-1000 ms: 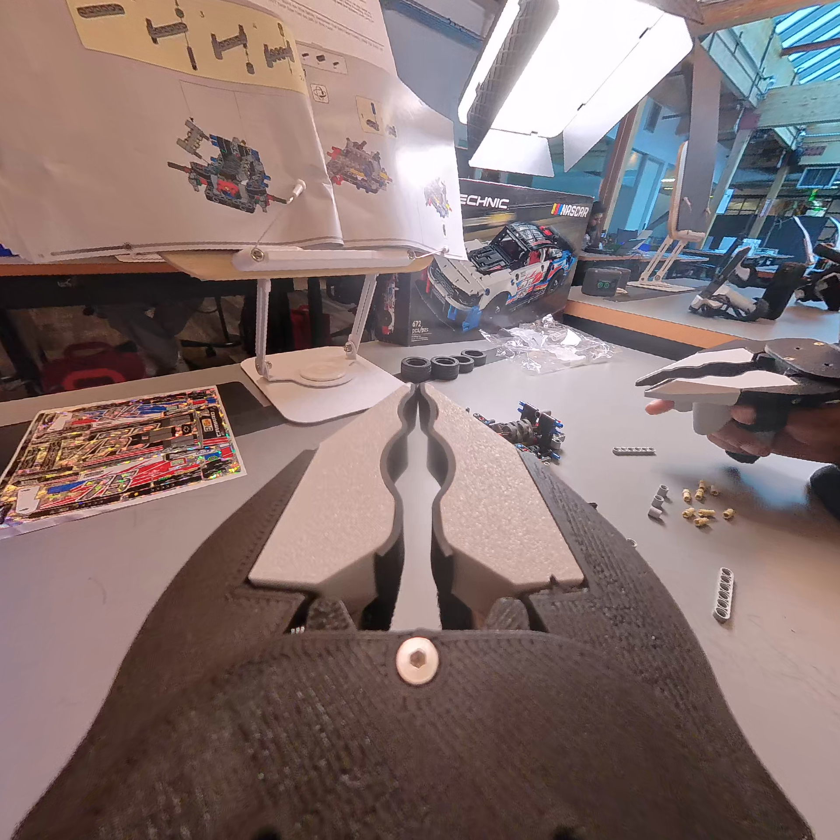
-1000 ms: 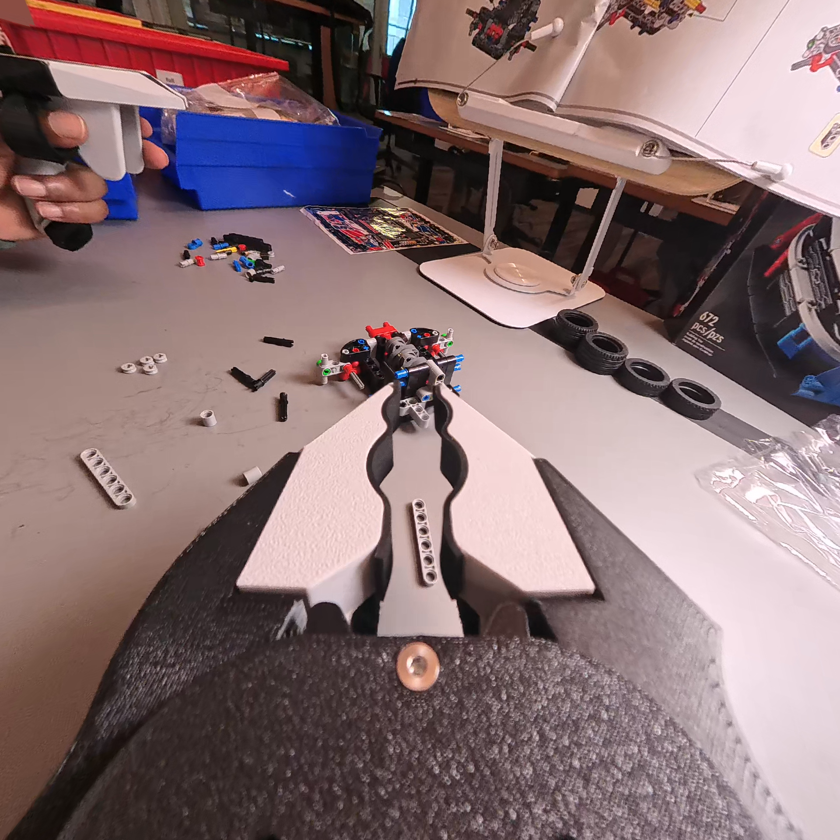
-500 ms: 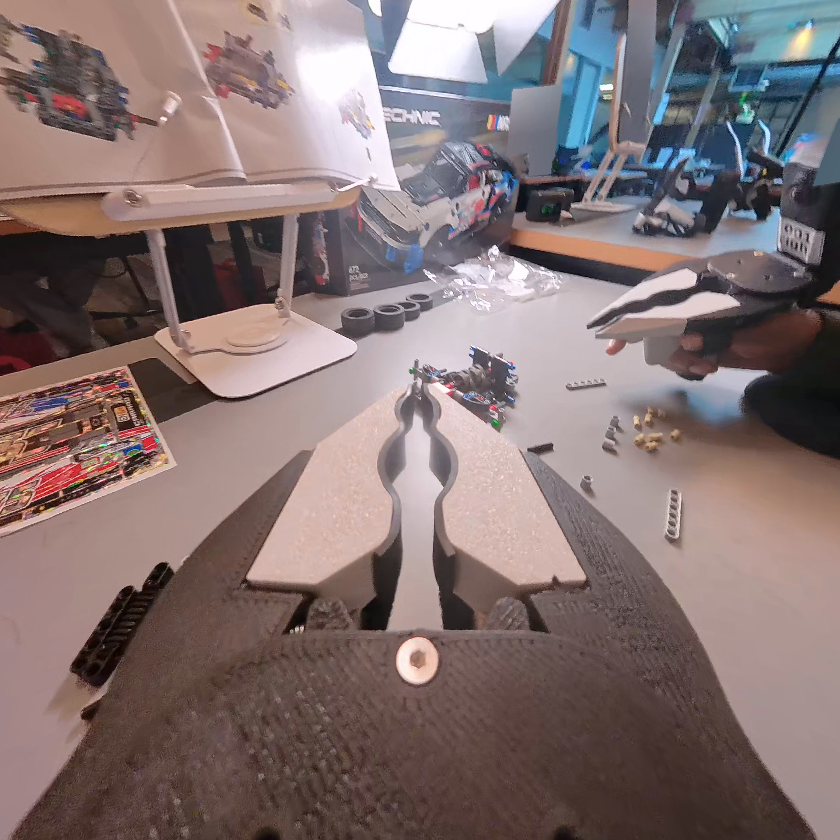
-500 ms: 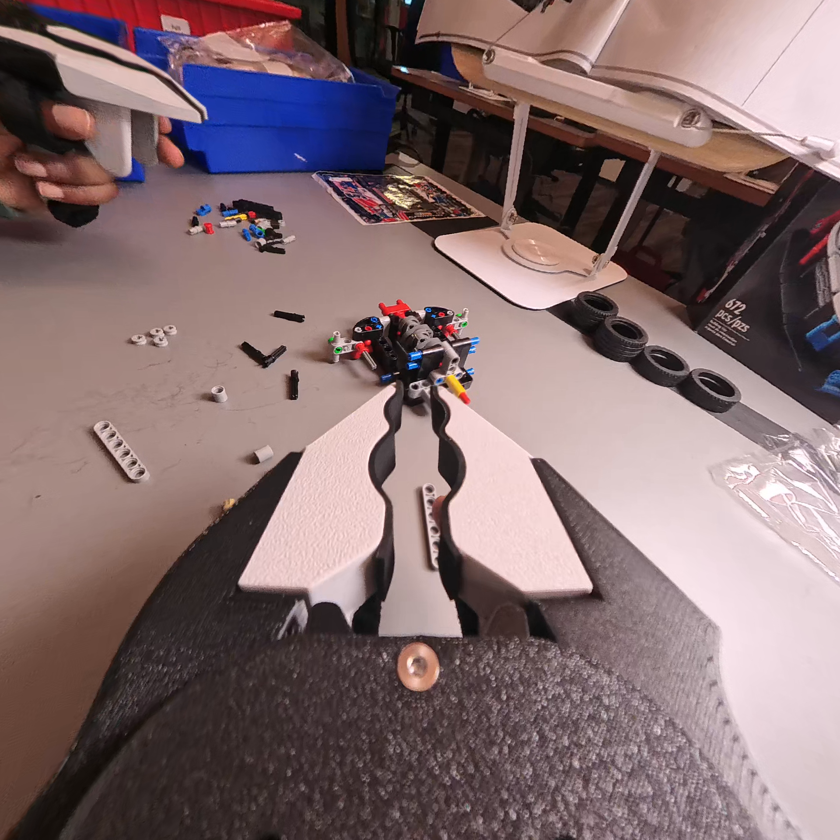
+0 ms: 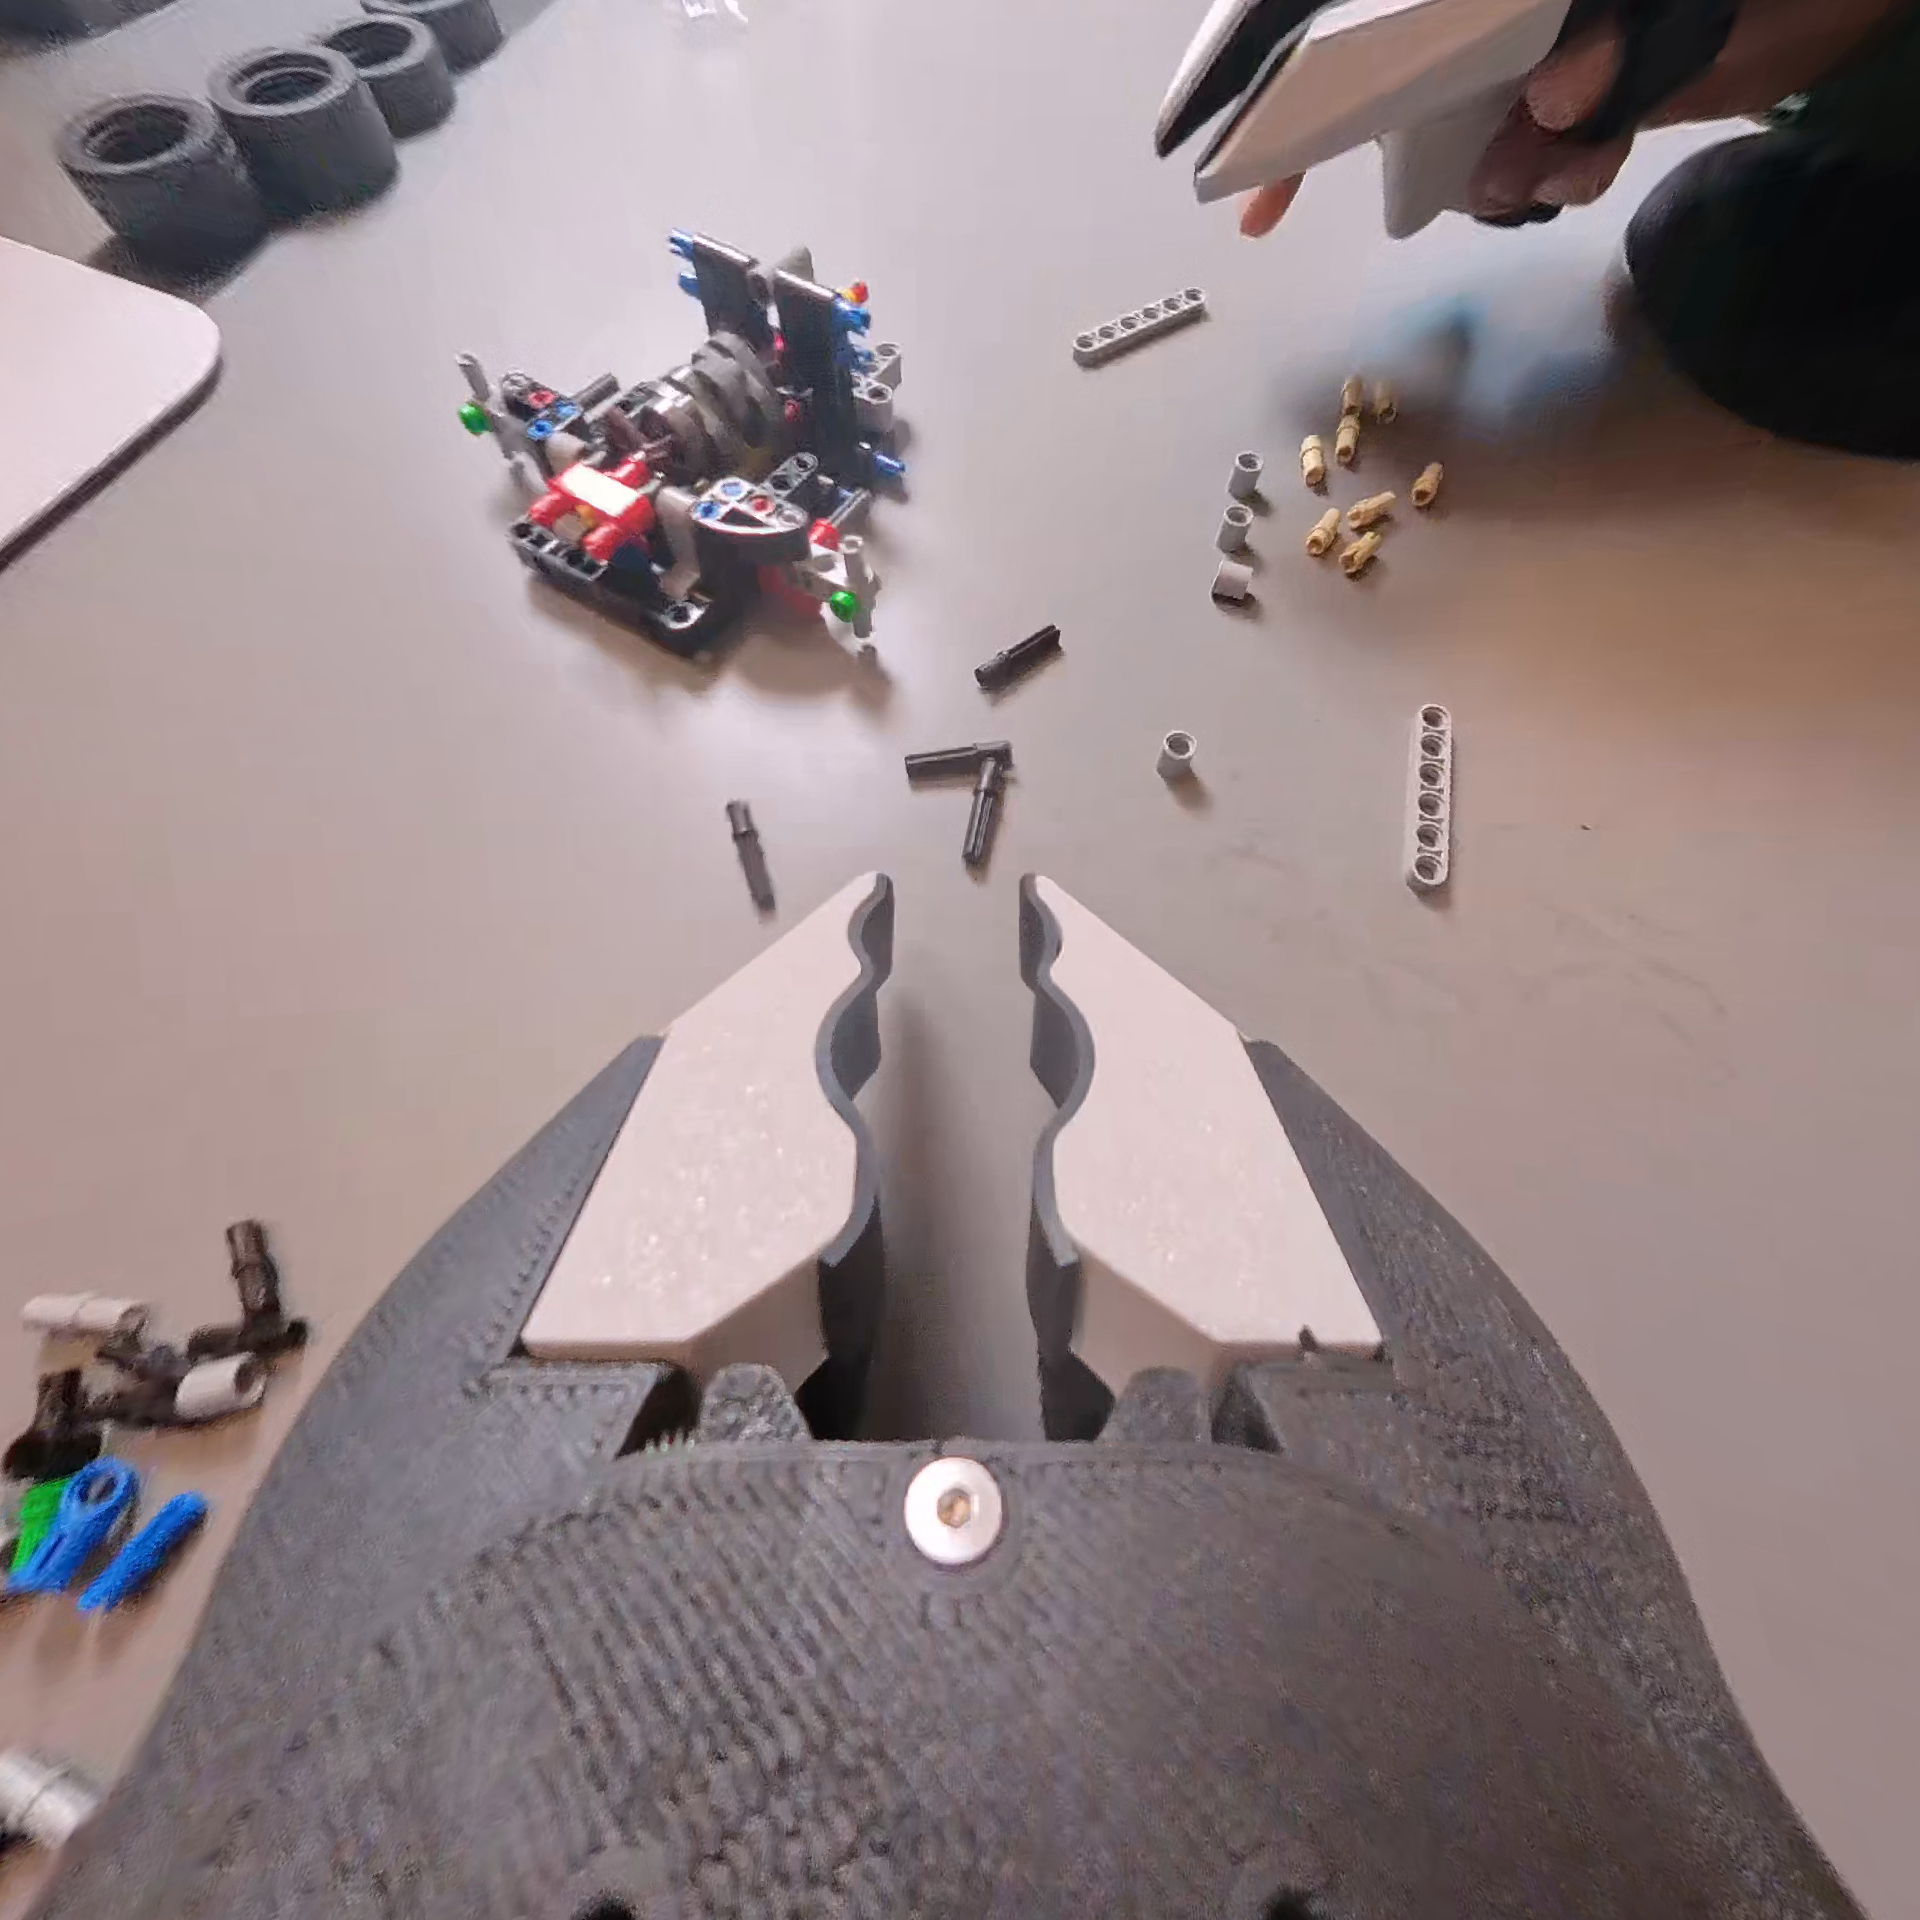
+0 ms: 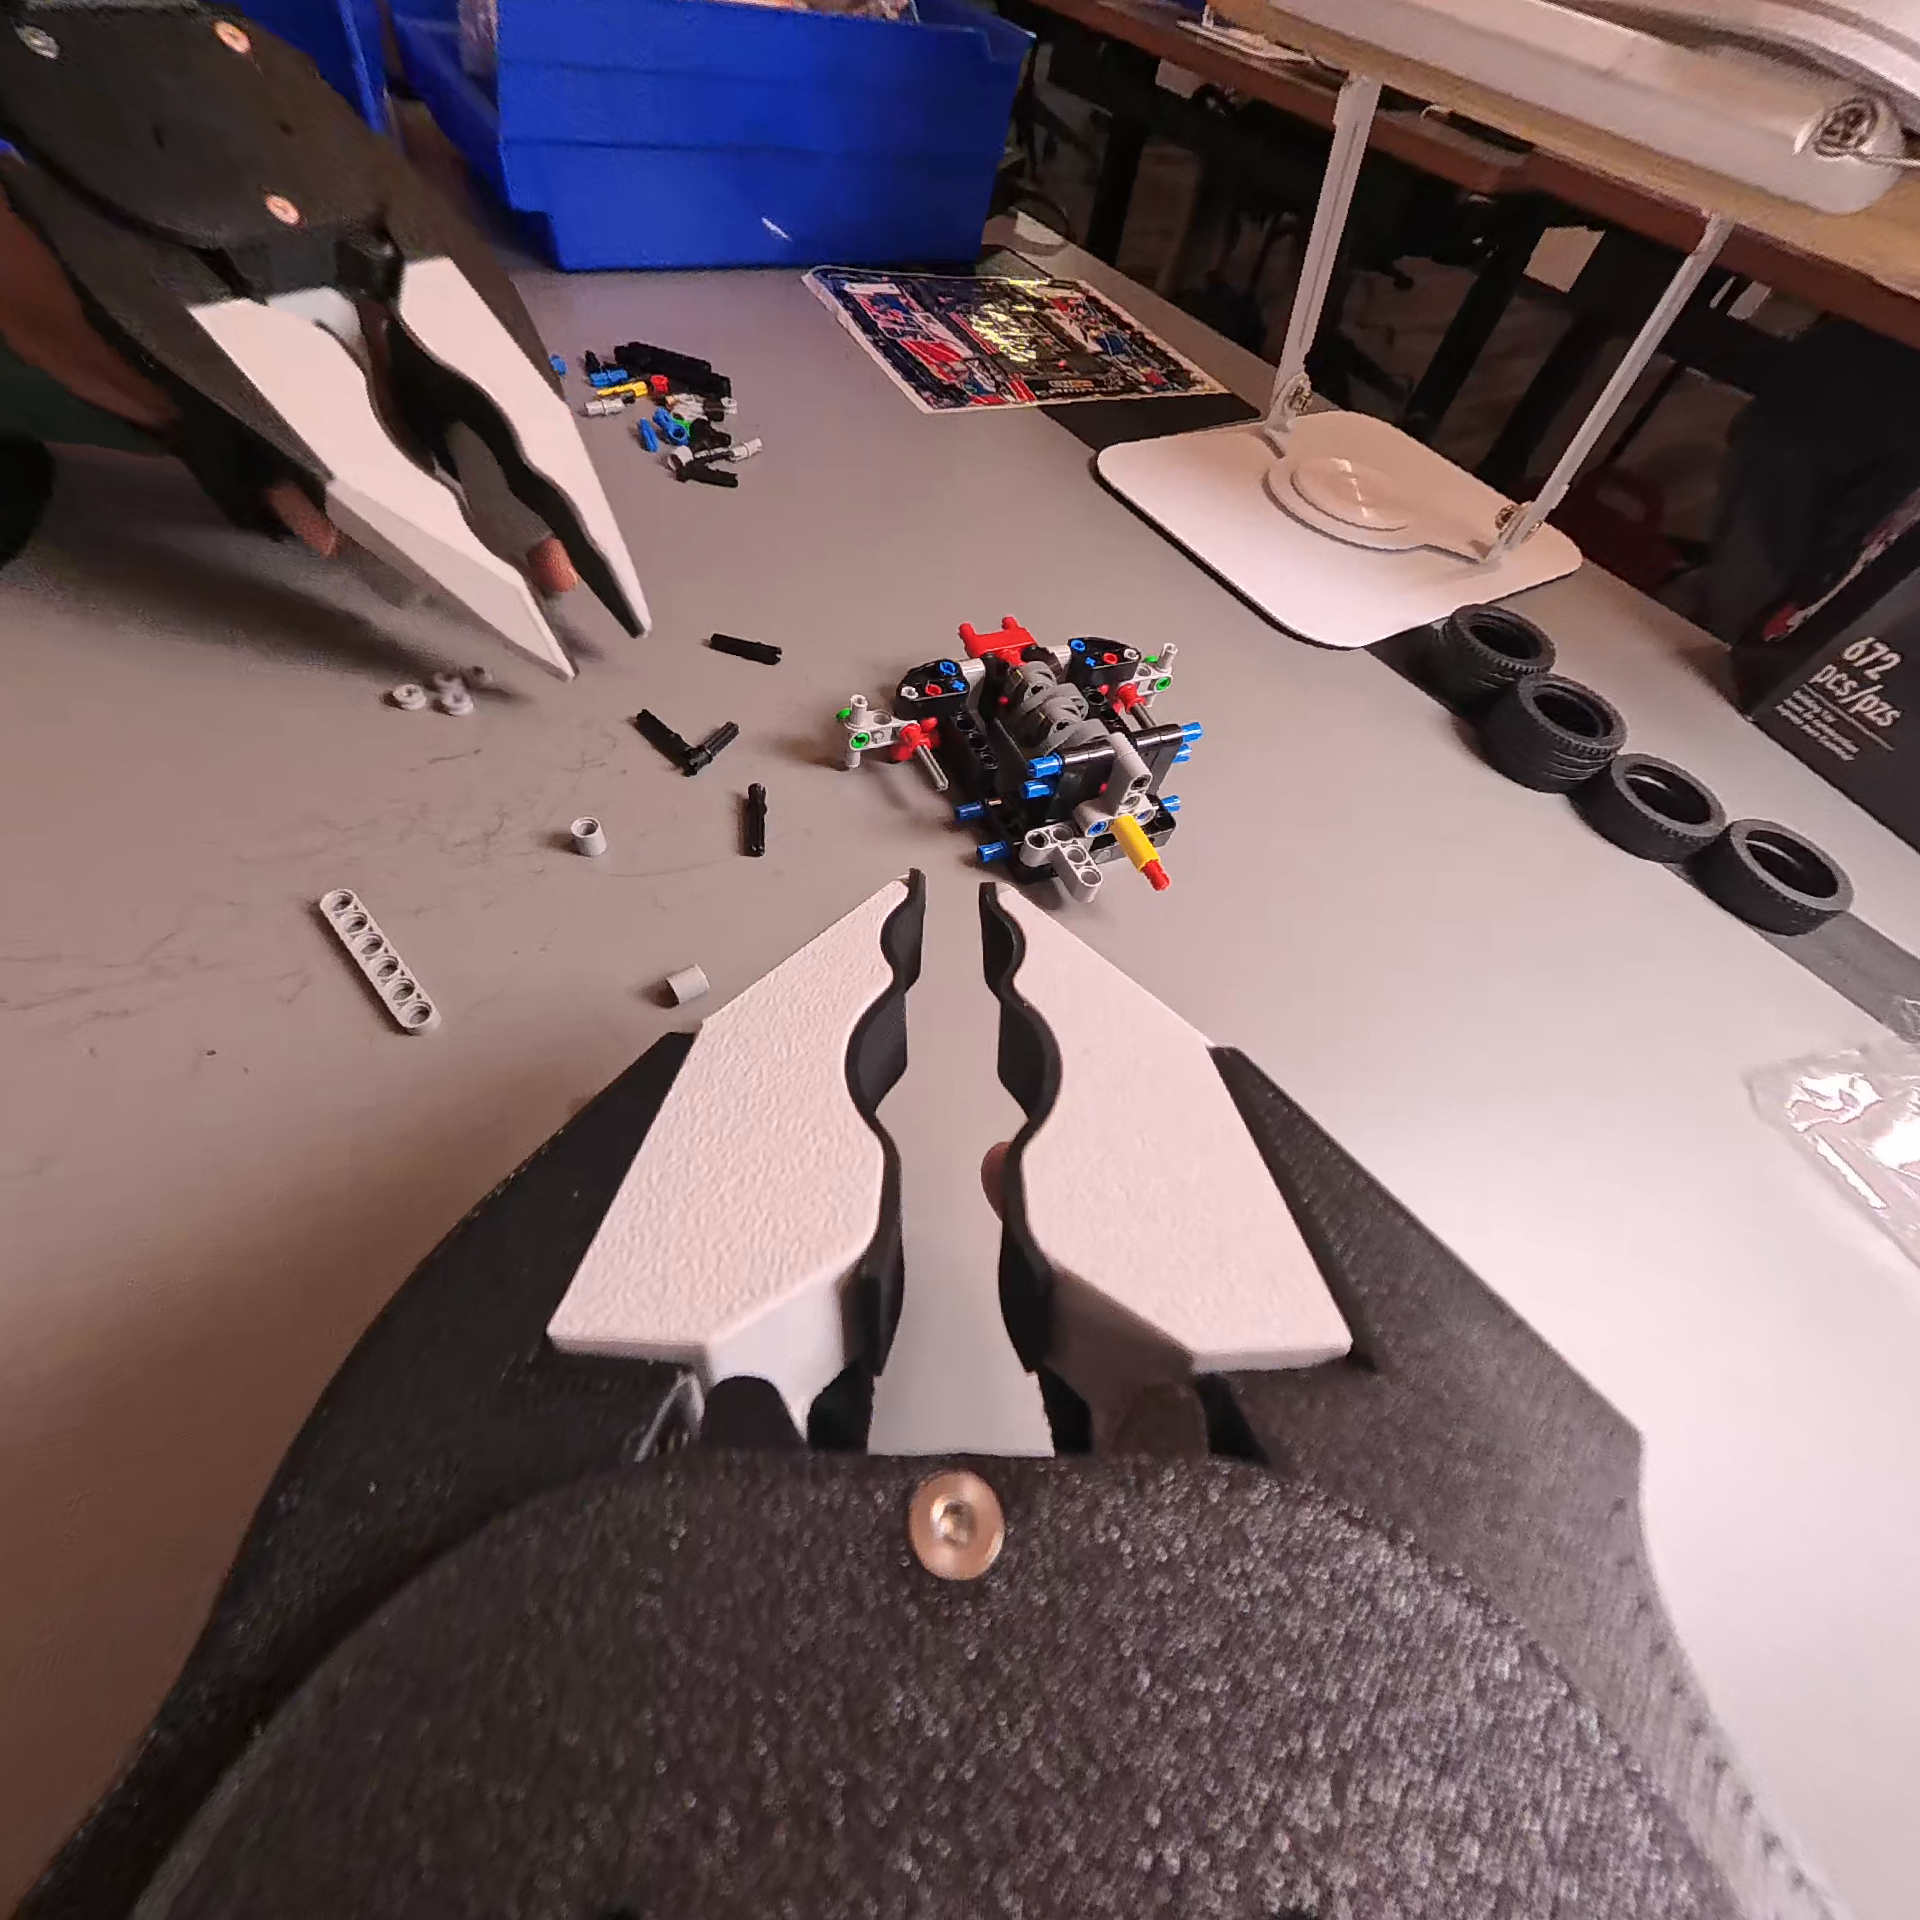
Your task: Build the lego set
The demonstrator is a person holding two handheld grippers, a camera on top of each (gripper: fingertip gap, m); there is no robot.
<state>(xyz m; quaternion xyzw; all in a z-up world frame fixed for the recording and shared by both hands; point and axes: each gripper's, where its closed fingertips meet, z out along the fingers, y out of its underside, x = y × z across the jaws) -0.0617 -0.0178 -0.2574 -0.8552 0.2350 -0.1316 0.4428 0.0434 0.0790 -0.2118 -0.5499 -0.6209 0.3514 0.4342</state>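
L gripper opened, dropped; tires R-view.

Right claw parted and empty above the grey bench.

Just ahead of its tips and a little right sits the partly built chassis; four black tyres line up farther right. Ahead-left, loose black pins and a grey beam lie scattered, with the left claw, also parted, above them.
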